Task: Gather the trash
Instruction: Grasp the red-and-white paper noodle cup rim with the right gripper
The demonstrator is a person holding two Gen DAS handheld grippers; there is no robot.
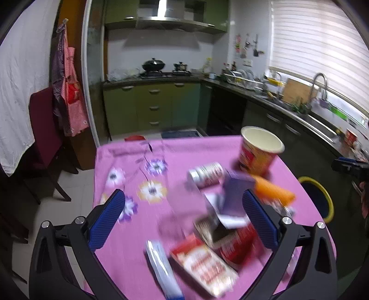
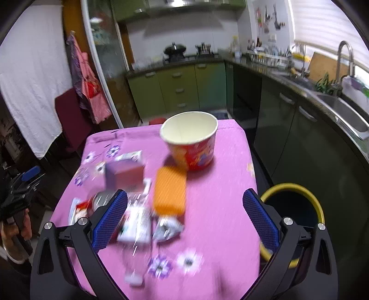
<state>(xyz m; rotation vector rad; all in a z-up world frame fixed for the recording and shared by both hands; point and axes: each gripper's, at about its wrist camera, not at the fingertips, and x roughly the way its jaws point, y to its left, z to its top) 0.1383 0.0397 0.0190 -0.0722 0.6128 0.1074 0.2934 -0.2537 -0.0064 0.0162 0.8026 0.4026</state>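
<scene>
Both claws spread, empty: left claw (image 1: 183, 217), right claw (image 2: 184, 215) over table (image 2: 219, 196); paper cup (image 2: 190, 140) probably light, crushable — pinch rim.

A home kitchen. Green cabinets (image 1: 152, 103) line the far wall under a steel range hood (image 1: 170, 20), with a wok (image 1: 153, 64) on the gas hob. Along the right run a sink (image 2: 346, 113) with a tall tap (image 1: 320, 85), a dish rack (image 1: 242, 77) and window blinds (image 1: 318, 39). An apron (image 1: 70, 92) hangs far left.
</scene>
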